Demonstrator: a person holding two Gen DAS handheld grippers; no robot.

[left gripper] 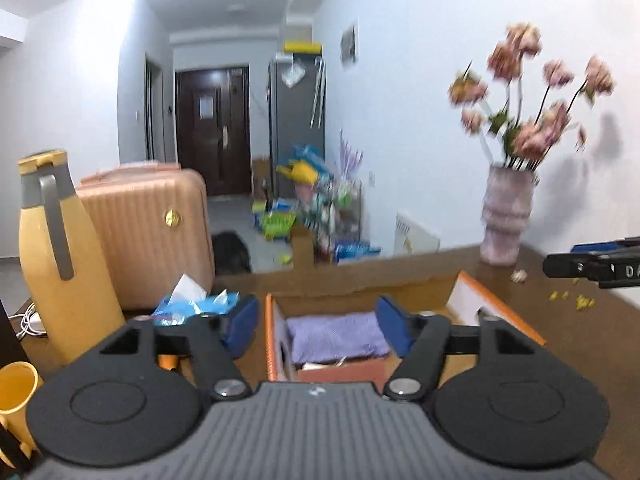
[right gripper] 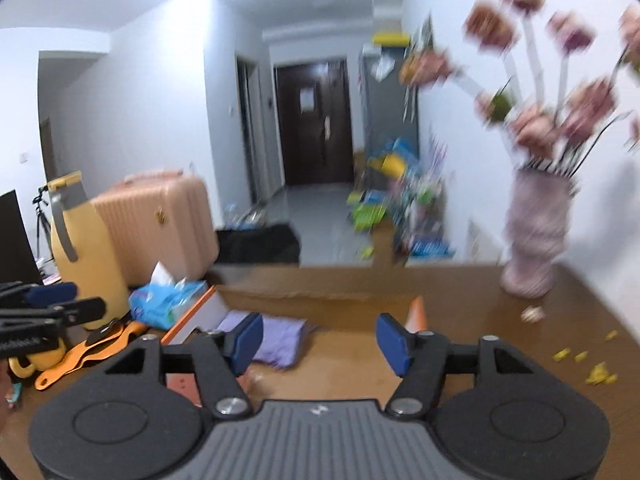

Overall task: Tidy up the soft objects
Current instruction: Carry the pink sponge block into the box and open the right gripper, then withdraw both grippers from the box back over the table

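A folded purple cloth lies inside an open cardboard box with orange edges on the wooden table. My left gripper is open and empty, its blue pads either side of the box's near left corner, above the cloth. My right gripper is open and empty over the box; the purple cloth shows just beyond its left pad. The right gripper also shows at the right edge of the left wrist view, and the left gripper at the left edge of the right wrist view.
A yellow thermos jug, a blue tissue pack and a pink suitcase stand to the left. A pink vase of flowers stands at the back right by the wall. Yellow crumbs lie on the table. Orange tools lie at left.
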